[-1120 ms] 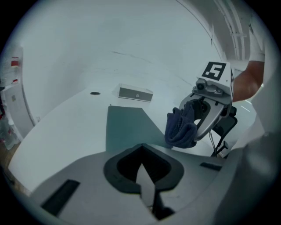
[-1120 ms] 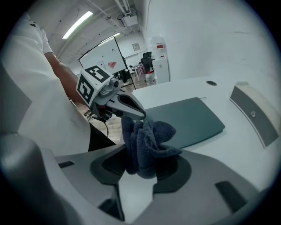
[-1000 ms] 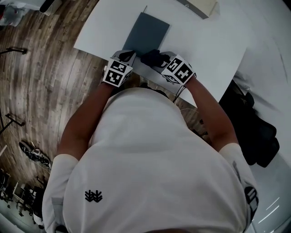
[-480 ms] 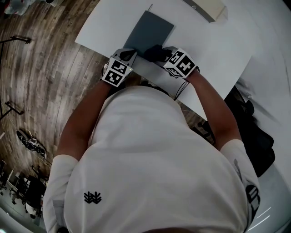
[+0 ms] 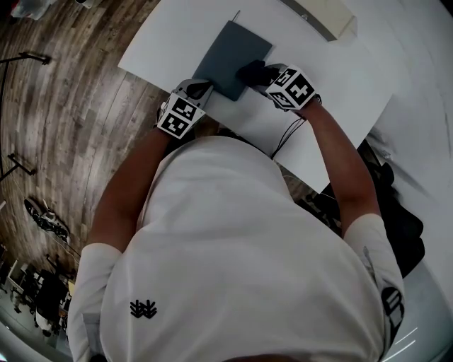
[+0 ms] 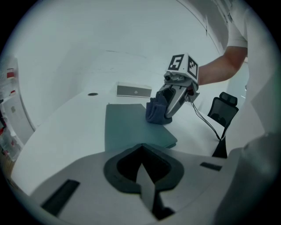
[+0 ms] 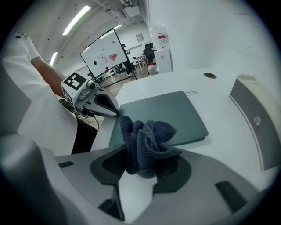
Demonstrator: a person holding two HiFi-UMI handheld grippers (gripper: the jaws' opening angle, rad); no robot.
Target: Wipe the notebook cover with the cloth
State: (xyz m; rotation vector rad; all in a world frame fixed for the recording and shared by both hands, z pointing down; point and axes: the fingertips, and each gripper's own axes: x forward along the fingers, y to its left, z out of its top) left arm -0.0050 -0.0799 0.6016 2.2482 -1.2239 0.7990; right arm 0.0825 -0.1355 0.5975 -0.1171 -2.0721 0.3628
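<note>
The right gripper point(image 7: 141, 173) pinched the dark cloth point(image 7: 147, 140) tight and held it on the near right edge of the grey notebook point(image 5: 233, 48). The notebook lay flat on the white table point(image 5: 340, 78). The left gripper point(image 6: 145, 172) had its jaws pressed together on nothing, with its tip at the notebook's near left corner. To wipe well, the cloth should slide over the whole cover while the left one stops the book slipping. A pale box point(image 5: 322, 13) sat well past the notebook, and a thin cable point(image 5: 287, 134) hung by the right gripper. Neither looked to be in the way.

Notebook point(image 7: 167, 114) near edge out of sight behind cloth point(image 7: 147, 143).
</note>
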